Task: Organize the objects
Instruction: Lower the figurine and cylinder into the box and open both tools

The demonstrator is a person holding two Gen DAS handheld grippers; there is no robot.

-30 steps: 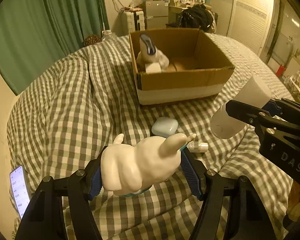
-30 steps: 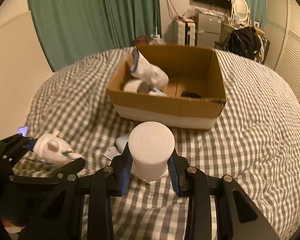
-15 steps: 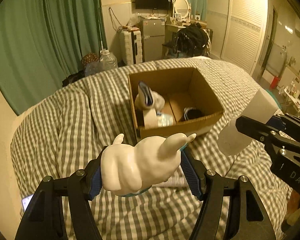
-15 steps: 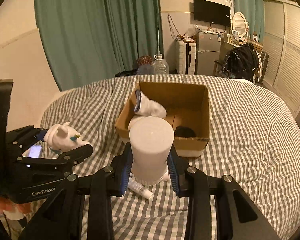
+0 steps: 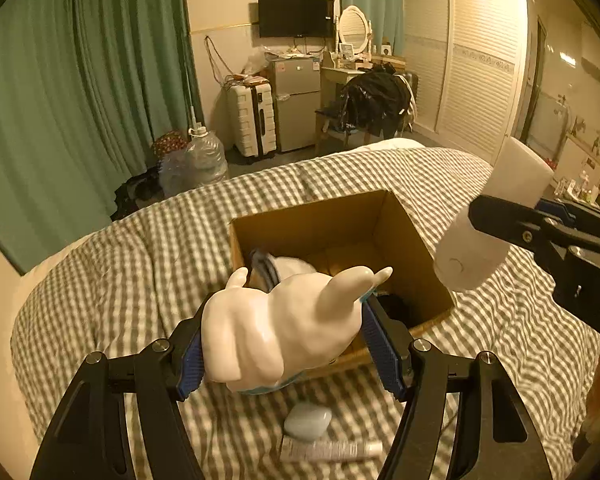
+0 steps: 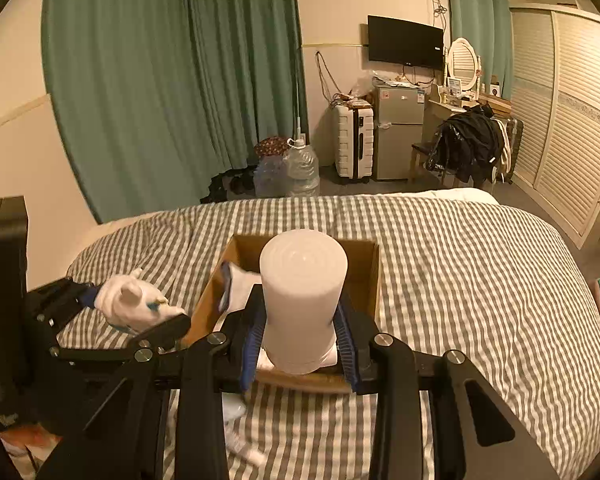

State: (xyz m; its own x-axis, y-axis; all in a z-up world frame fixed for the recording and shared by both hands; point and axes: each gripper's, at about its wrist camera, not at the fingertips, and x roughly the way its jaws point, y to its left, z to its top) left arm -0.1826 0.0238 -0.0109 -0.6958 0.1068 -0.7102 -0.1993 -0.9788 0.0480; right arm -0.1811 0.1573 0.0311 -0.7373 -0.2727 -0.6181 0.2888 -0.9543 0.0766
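My left gripper is shut on a white rabbit figurine and holds it high above the bed, just before the near rim of the open cardboard box. My right gripper is shut on a white cylinder and holds it above the box. The cylinder also shows at the right of the left wrist view, and the figurine at the left of the right wrist view. A white and blue sock lies inside the box.
On the checked bedspread below my left gripper lie a pale blue case and a small white tube. Beyond the bed stand green curtains, a water jug, a suitcase and a small fridge.
Both grippers have risen well above the bed with their objects still held. The box now looks smaller and lower, and the case and tube lie under my left gripper.
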